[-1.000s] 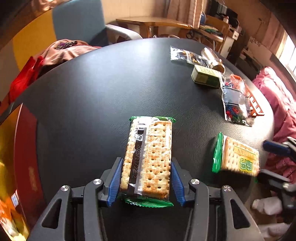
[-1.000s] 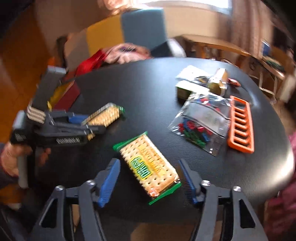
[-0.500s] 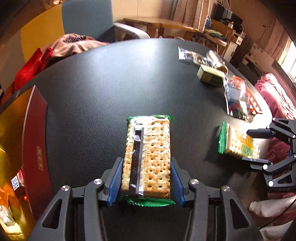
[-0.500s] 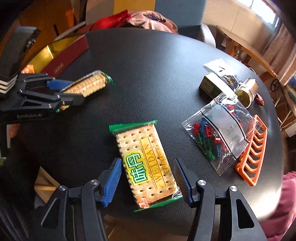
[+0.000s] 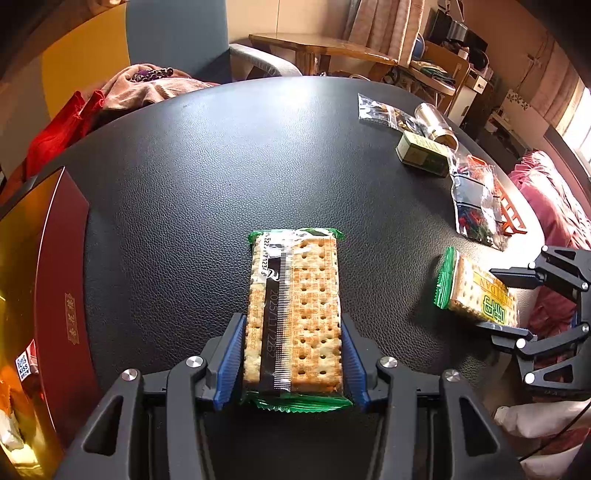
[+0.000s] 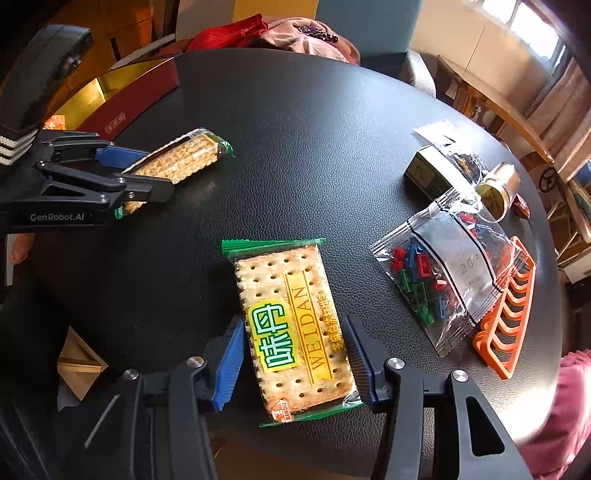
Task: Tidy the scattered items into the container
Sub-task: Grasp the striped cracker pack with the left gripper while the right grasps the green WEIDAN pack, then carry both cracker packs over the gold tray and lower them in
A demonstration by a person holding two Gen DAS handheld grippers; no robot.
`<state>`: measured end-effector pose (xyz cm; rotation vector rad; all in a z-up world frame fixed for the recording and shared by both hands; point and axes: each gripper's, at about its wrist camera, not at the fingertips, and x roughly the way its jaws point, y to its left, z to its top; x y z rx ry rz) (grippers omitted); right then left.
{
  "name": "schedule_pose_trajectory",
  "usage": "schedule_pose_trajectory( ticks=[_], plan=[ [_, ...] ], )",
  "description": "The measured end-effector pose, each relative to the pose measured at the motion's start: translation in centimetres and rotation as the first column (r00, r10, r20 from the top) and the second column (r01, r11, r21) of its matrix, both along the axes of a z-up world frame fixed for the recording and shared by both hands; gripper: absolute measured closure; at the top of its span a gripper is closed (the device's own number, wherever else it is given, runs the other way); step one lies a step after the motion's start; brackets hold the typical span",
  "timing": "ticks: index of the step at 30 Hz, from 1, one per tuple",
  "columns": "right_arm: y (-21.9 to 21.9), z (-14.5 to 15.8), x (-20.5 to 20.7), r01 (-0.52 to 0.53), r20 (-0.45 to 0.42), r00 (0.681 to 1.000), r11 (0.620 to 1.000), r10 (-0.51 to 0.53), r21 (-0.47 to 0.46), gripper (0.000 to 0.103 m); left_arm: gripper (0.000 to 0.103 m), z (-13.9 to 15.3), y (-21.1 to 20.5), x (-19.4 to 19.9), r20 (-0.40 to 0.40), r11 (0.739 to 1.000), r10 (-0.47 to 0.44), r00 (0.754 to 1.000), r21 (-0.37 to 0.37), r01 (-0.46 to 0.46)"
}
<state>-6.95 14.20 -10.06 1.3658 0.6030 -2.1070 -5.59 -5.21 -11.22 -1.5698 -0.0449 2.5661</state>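
Observation:
My left gripper [image 5: 291, 321] is shut on a cracker pack [image 5: 295, 280], seam side up, held just above the black table [image 5: 221, 166]. The right wrist view shows this same left gripper [image 6: 159, 170] at the left with its pack [image 6: 184, 158]. My right gripper [image 6: 293, 325] has both blue pads against the sides of a green-edged Weidan cracker pack [image 6: 288, 280] at the table's near edge. The left wrist view has that right gripper [image 5: 487, 299] at the far right. The container, a red box with a gold inside [image 5: 55, 277], stands at the table's left edge.
A clear bag of coloured bricks [image 6: 436, 280] lies over an orange plastic rack [image 6: 506, 325] on the right. Behind them are a green box [image 6: 428, 173], a gold can [image 6: 498, 188] and a small clear packet [image 6: 443, 136]. A chair with clothes [image 6: 303, 33] stands beyond the table.
My right gripper turned and moved over the Weidan pack, and its jaws closed in onto the pack's sides. The left gripper kept its pack and shifted a little toward the red box.

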Motion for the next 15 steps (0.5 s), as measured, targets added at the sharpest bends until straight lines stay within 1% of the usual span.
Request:
schedule_pose_trajectory(
  ticks=[6, 12, 15],
  plan=[
    [0.7, 0.2, 0.2, 0.047, -0.033, 0.998, 0.999, -0.047, -0.018, 0.052, 0.054, 0.2, -0.2, 0.5, -0.017, 1.000, 0.011, 1.000, 0.017, -0.011],
    [1.5, 0.6, -0.1, 0.132, -0.051, 0.989, 0.989, -0.136, -0.069, 0.053, 0.054, 1.0, -0.3, 1.0, -0.042, 0.999, 0.013, 0.999, 0.038, -0.011],
    [1.5, 0.6, -0.3, 0.174, -0.049, 0.982, 0.978, -0.181, -0.112, 0.053, 0.054, 1.8, -0.4, 1.2, -0.059, 0.998, 0.016, 0.998, 0.059, -0.013]
  ],
)
